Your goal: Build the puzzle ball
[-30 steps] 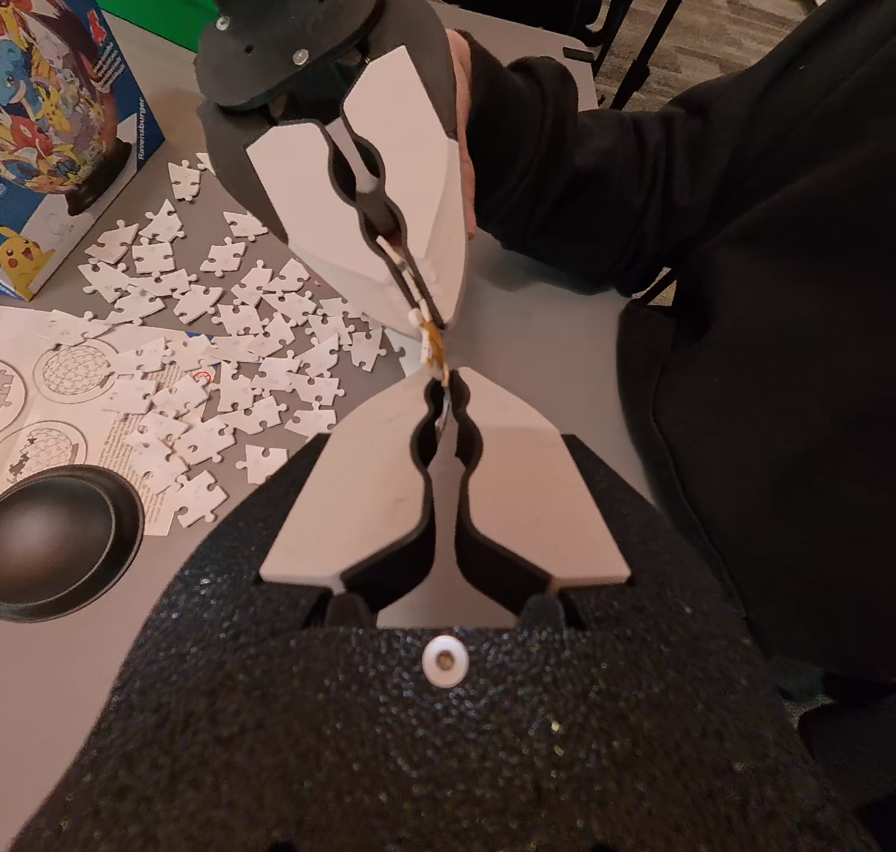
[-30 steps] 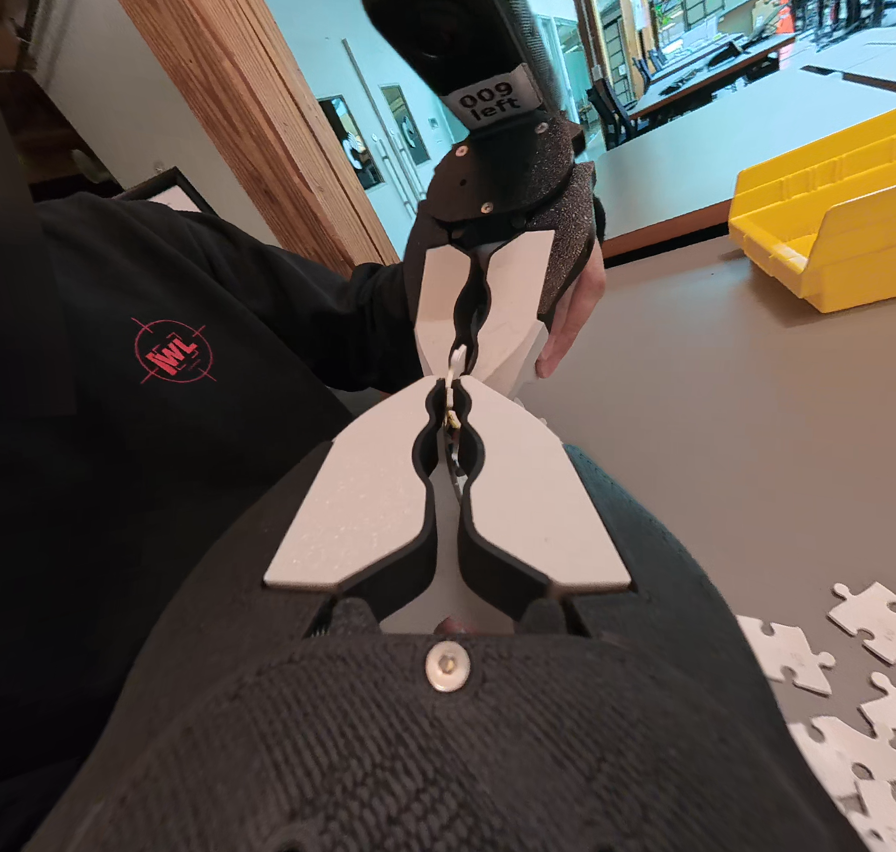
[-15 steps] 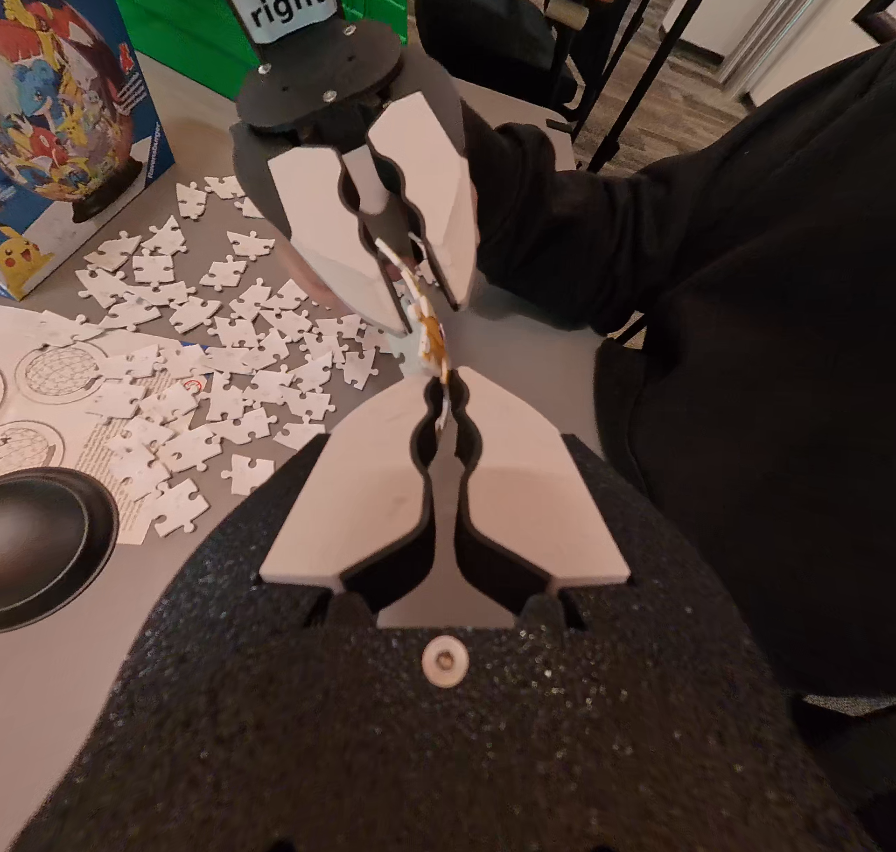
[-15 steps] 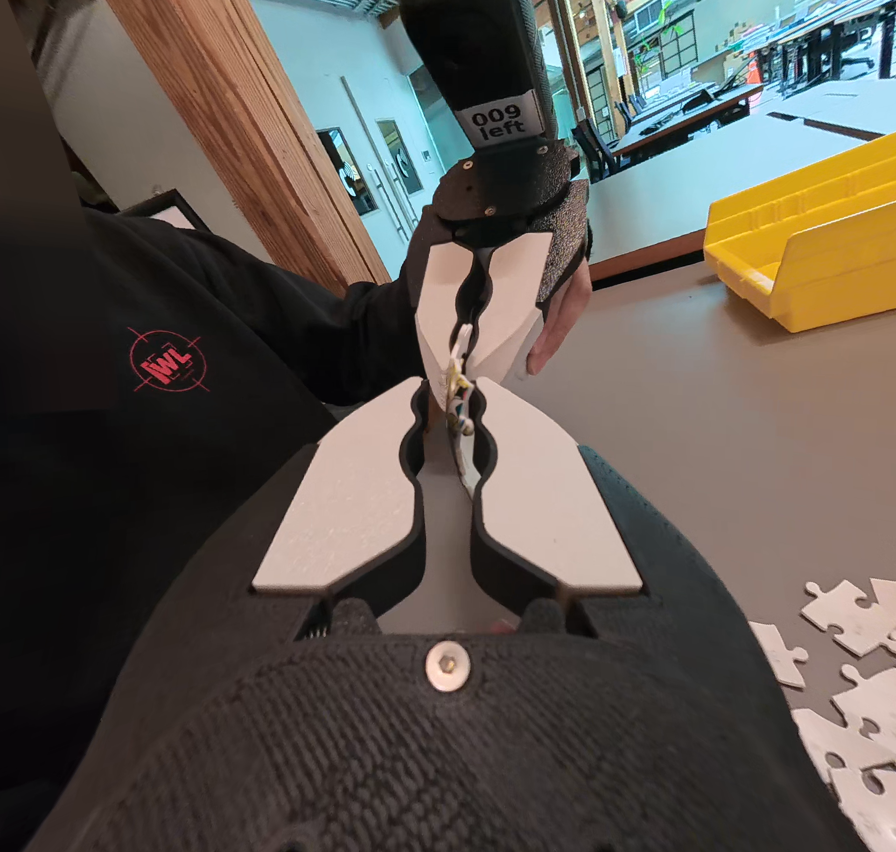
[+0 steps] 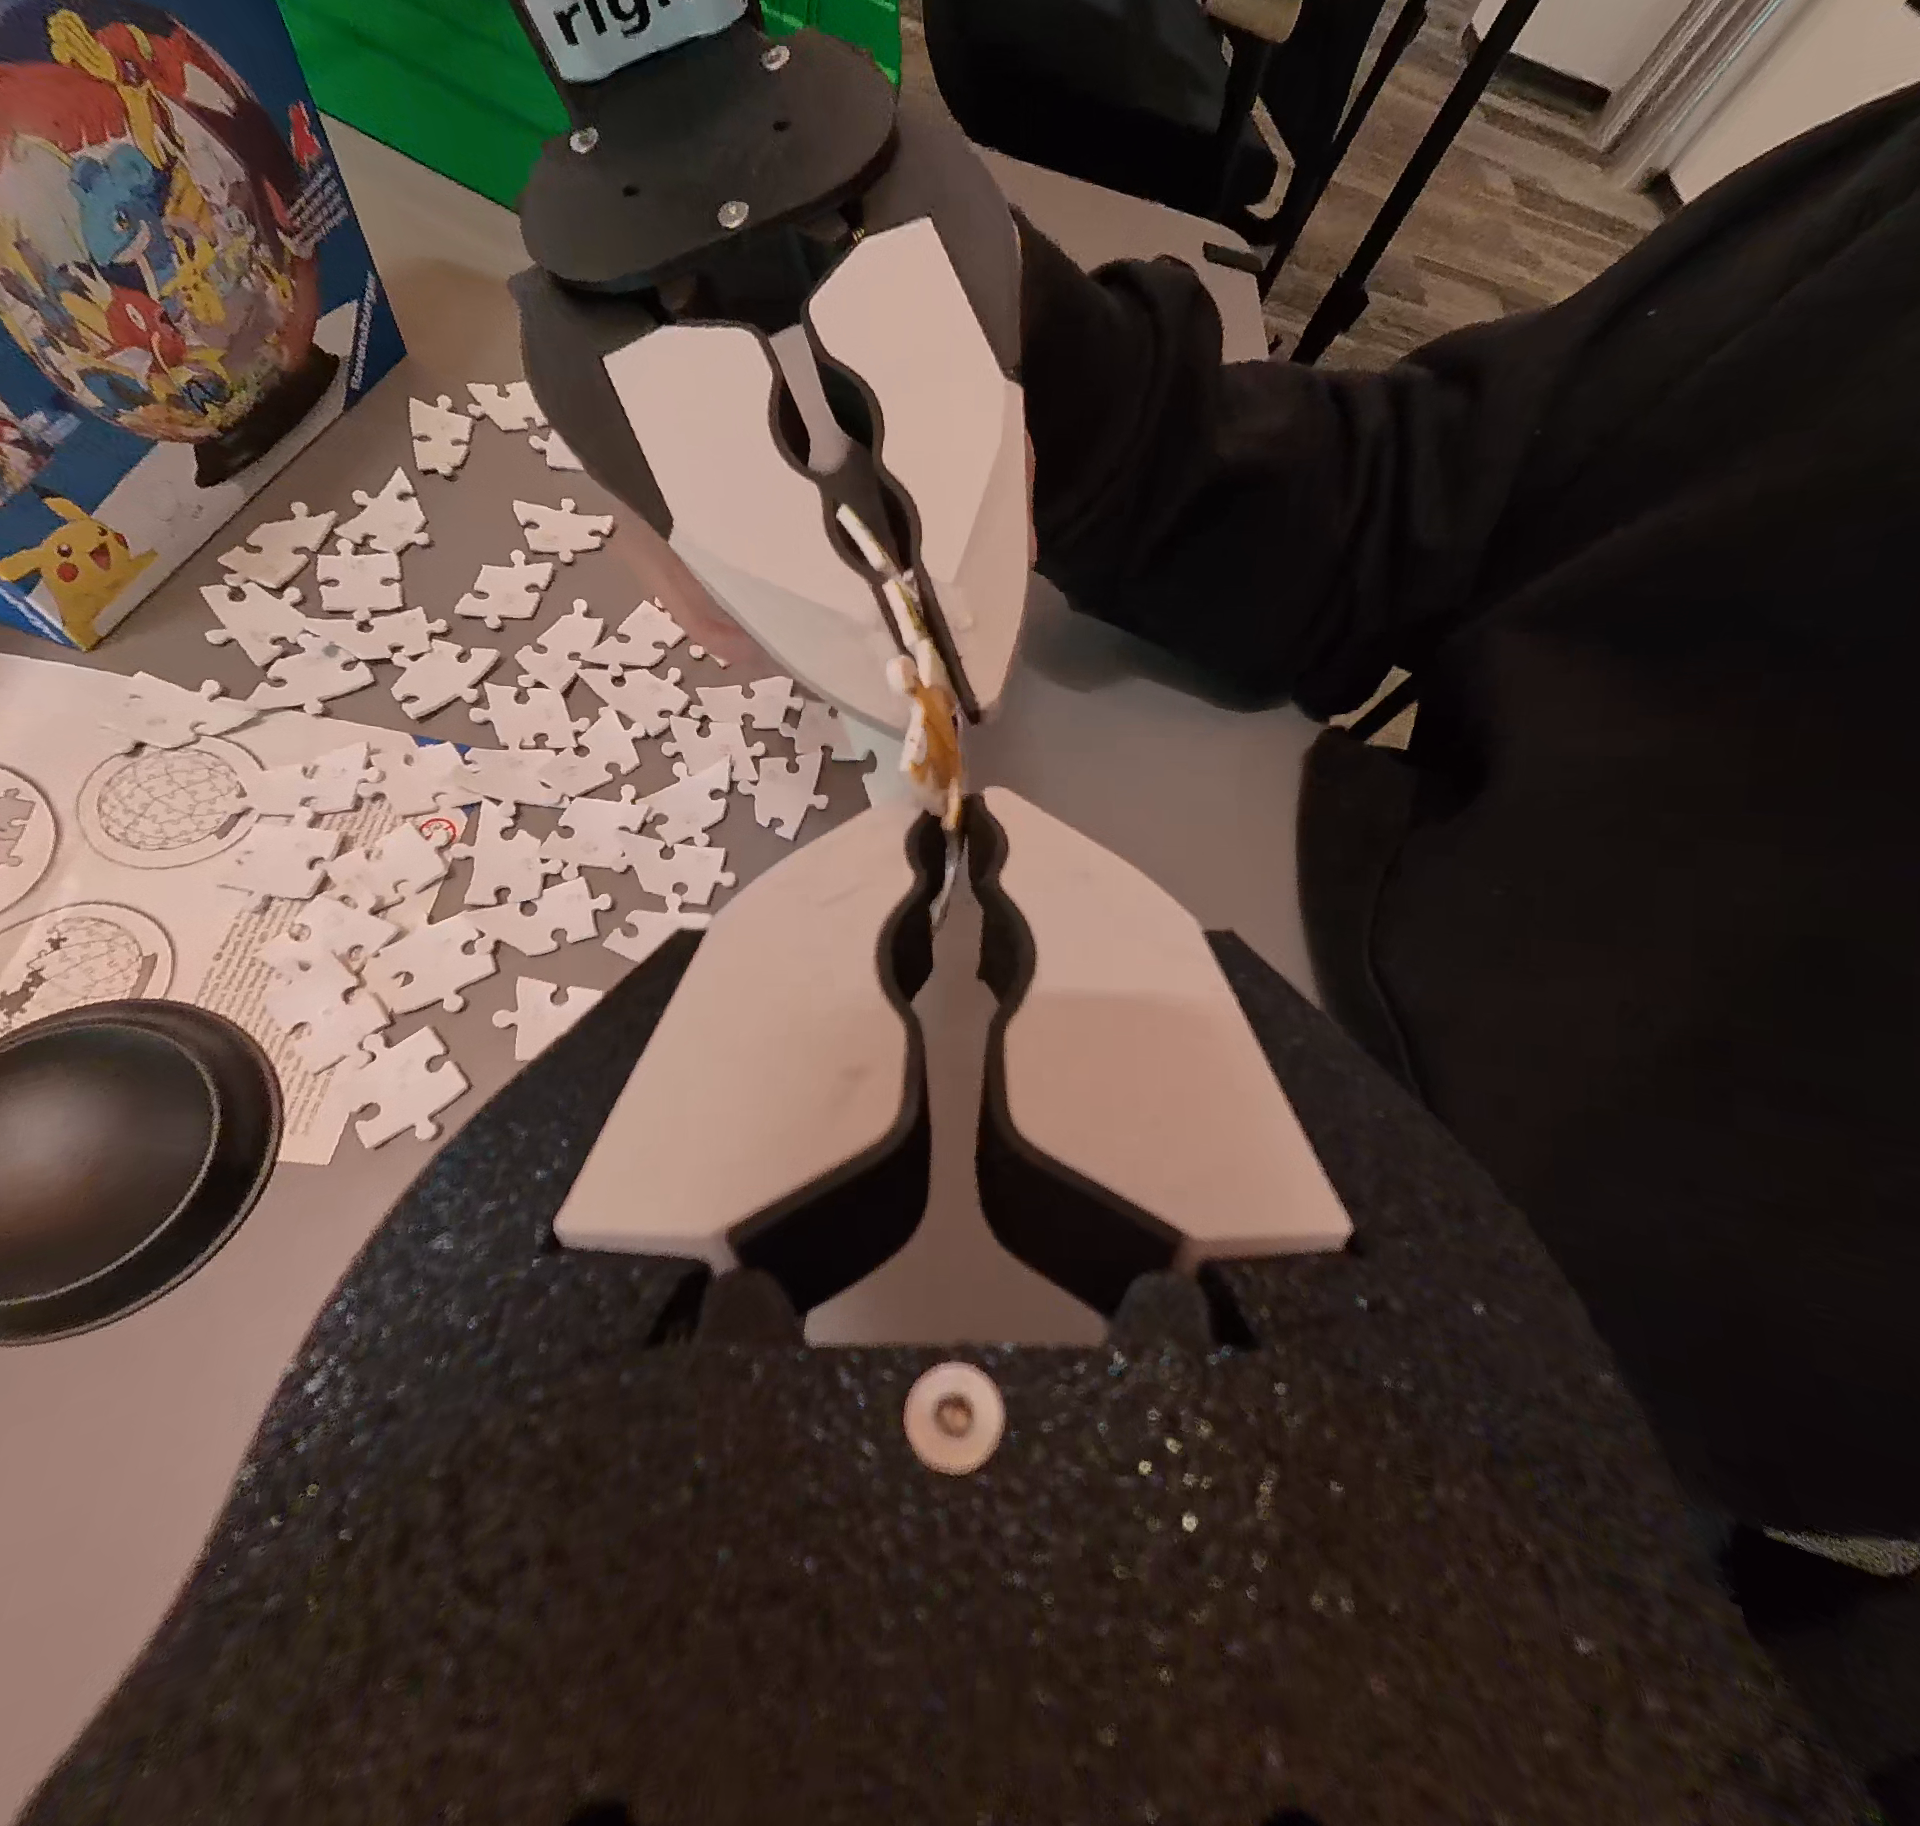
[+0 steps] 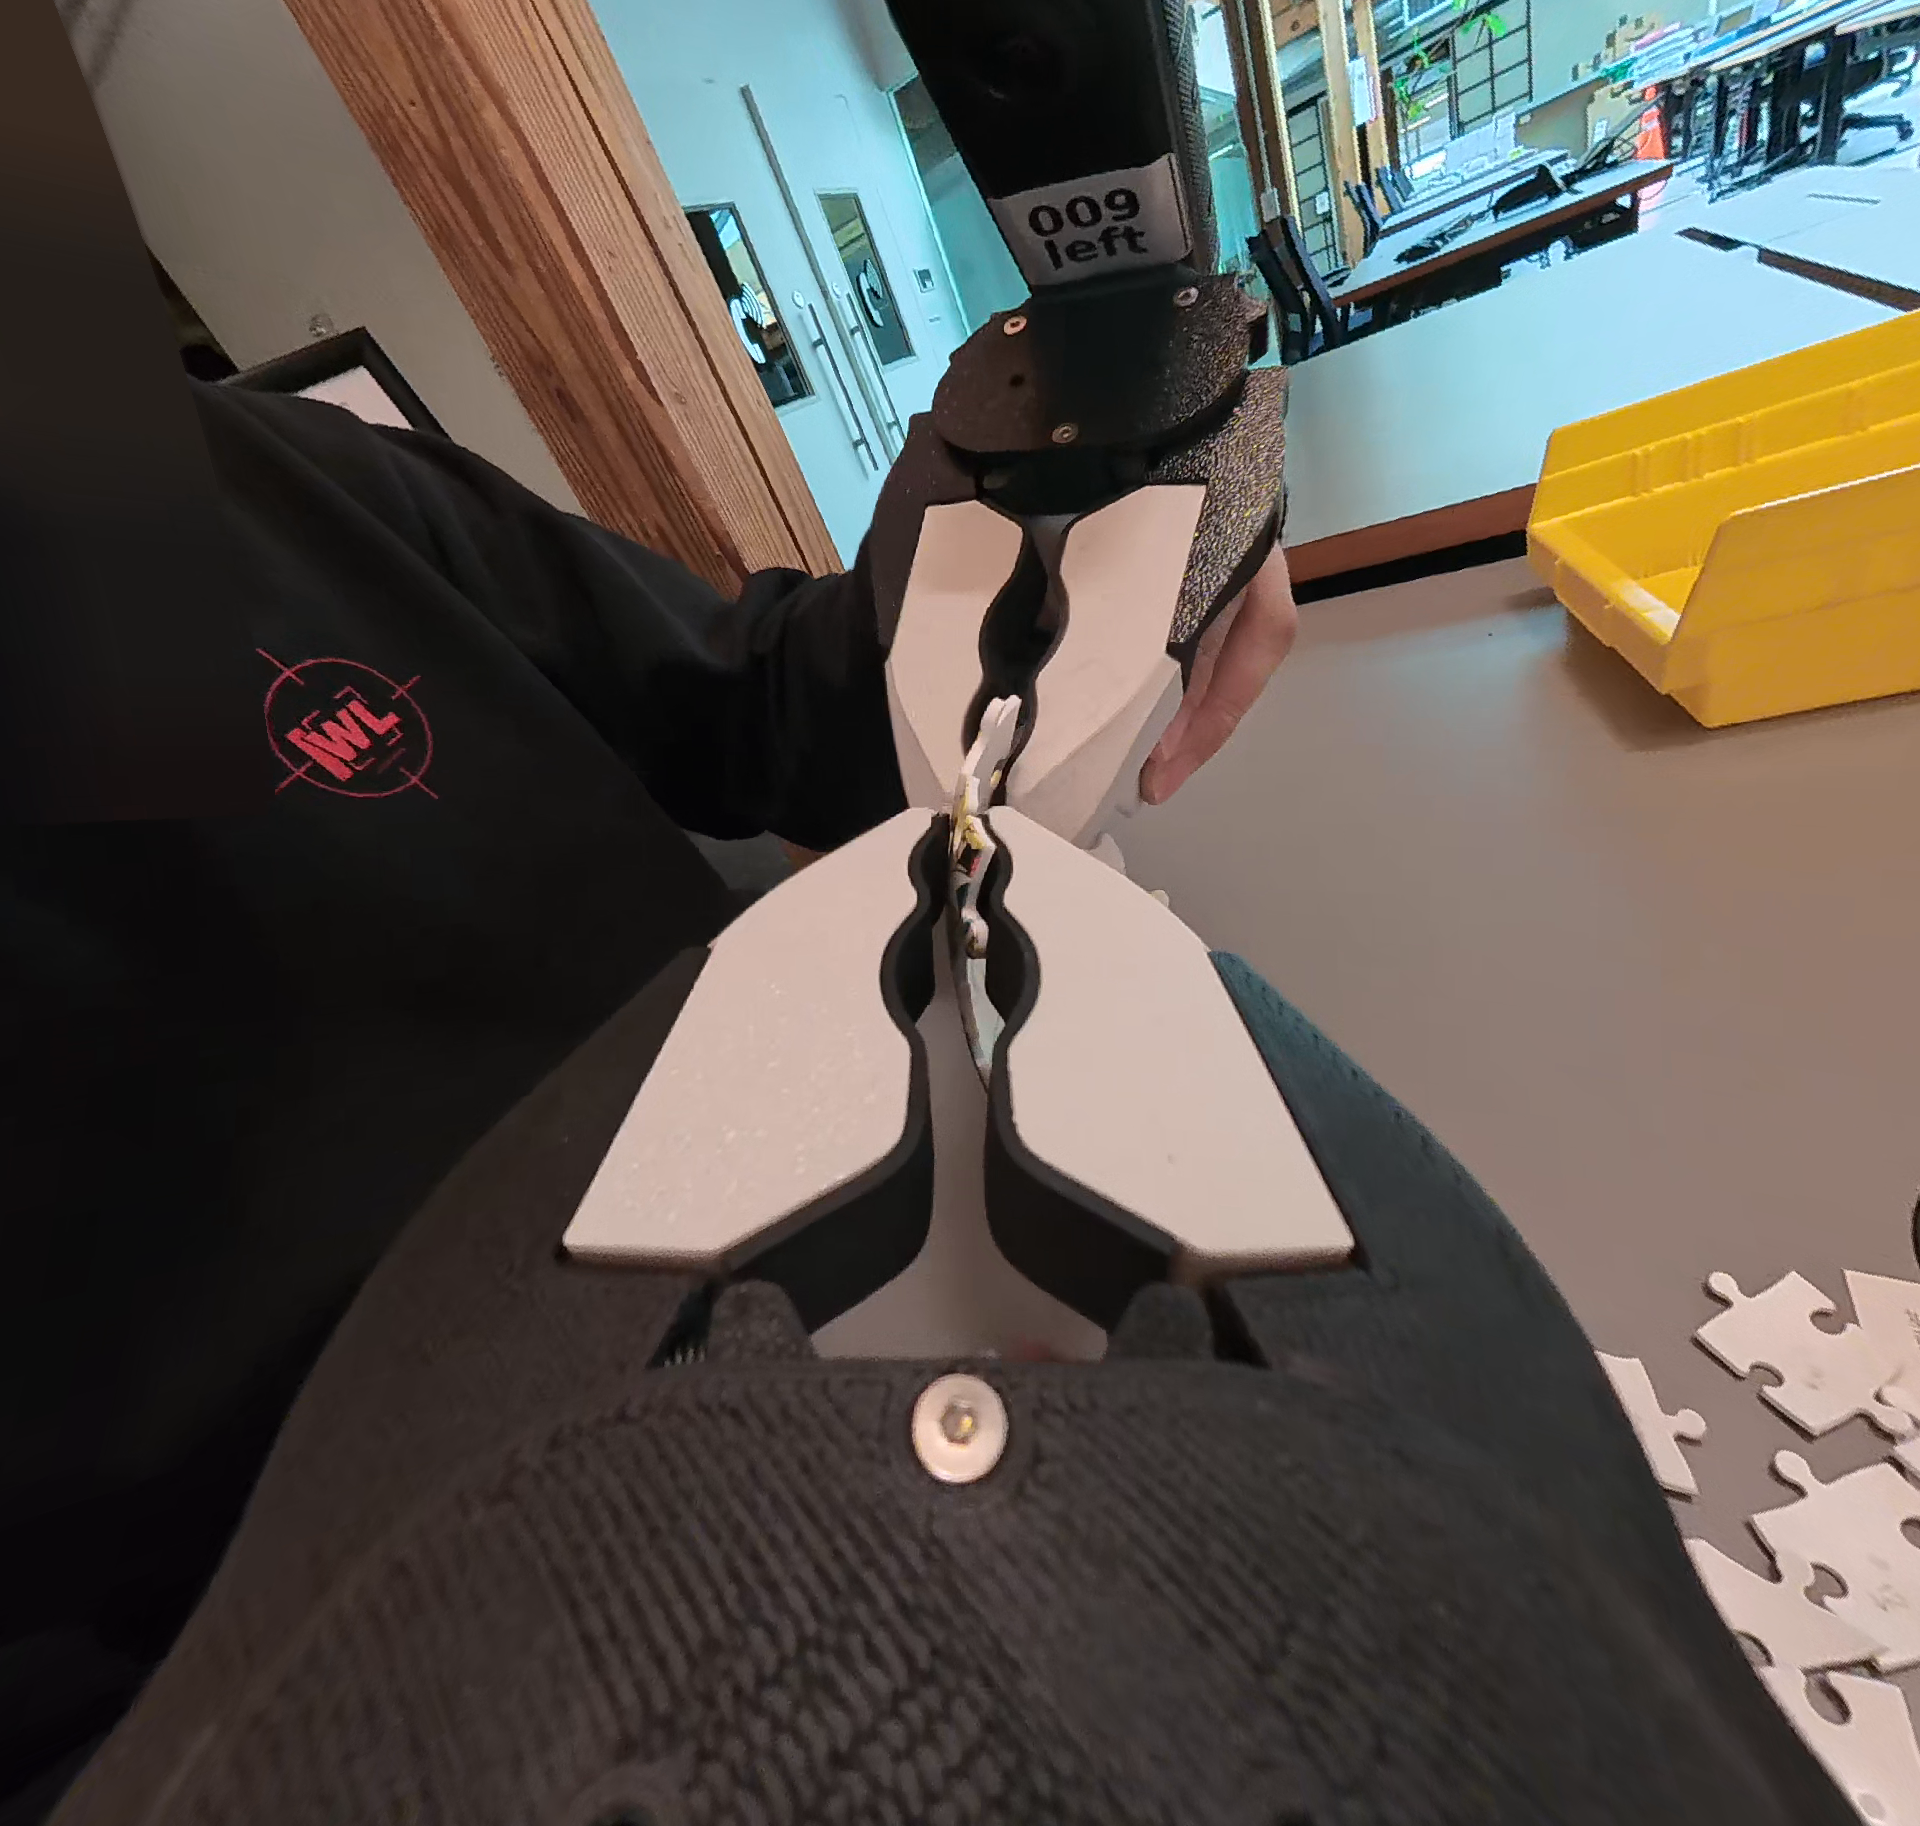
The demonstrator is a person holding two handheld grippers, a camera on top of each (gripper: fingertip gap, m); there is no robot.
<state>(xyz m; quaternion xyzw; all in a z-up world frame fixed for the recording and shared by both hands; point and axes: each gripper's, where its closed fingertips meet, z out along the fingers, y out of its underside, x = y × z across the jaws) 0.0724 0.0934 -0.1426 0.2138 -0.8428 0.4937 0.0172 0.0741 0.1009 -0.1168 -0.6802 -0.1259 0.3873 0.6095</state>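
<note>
Matt grey table (image 5: 1122,768); glossy black stand (image 5: 114,1163) (plastic-looking); rough wooden post (image 6: 540,249).

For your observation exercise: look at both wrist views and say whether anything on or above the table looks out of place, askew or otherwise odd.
Nothing looks damaged or spilled. The loose puzzle pieces lie face-down in an untidy heap, some overlapping the instruction sheet. The left gripper and right gripper each pinch a puzzle piece edge-on above the table, tips nearly meeting.

held pieces: two puzzle pieces (image 5: 932,737) with yellow-orange print, edge-on, meeting tip to tip above the table
loose pieces: many puzzle pieces (image 5: 540,737) lying white side up, scattered flat on the grey table, some overlapping
stand: black round ball stand (image 5: 114,1168) near the scatter
</note>
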